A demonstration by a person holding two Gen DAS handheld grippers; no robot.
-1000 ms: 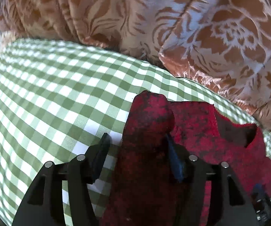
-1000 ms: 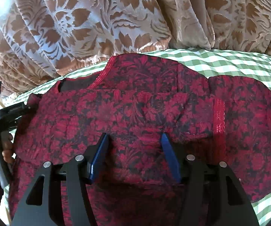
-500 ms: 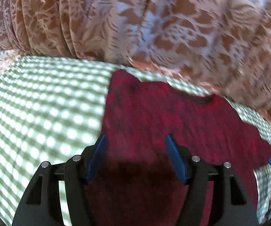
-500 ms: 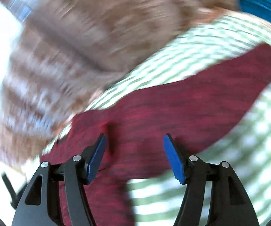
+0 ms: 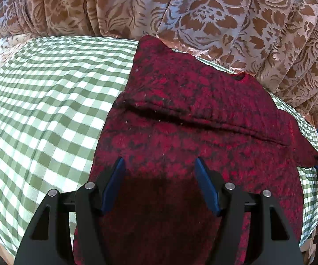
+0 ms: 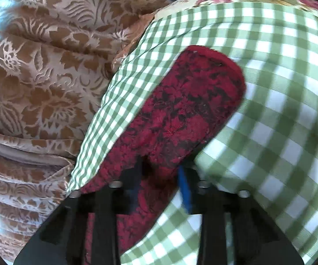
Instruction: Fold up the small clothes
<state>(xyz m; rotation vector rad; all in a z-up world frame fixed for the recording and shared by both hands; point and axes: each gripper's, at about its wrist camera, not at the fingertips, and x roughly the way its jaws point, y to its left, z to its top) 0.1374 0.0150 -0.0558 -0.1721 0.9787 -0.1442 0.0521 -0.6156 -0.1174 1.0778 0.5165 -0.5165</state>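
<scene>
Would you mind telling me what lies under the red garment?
The red garment lies on a green checked cloth, which shows all round it. Whatever the garment covers beneath itself cannot be seen.

A surface covered with a green-and-white checked cloth [image 5: 48, 101] carries the work. A red garment with a dark floral pattern [image 5: 192, 114] lies spread directly on it, a fold line crossing its middle, one narrow end [image 6: 192, 101] reaching over the checks.

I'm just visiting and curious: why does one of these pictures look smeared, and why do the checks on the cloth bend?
Right wrist view: motion blur smears the right gripper and nearby checked cloth. Left wrist view: sharp; the left gripper shadows the red garment. Both views: the wide lens curves the checks and darkens the corners.
</scene>
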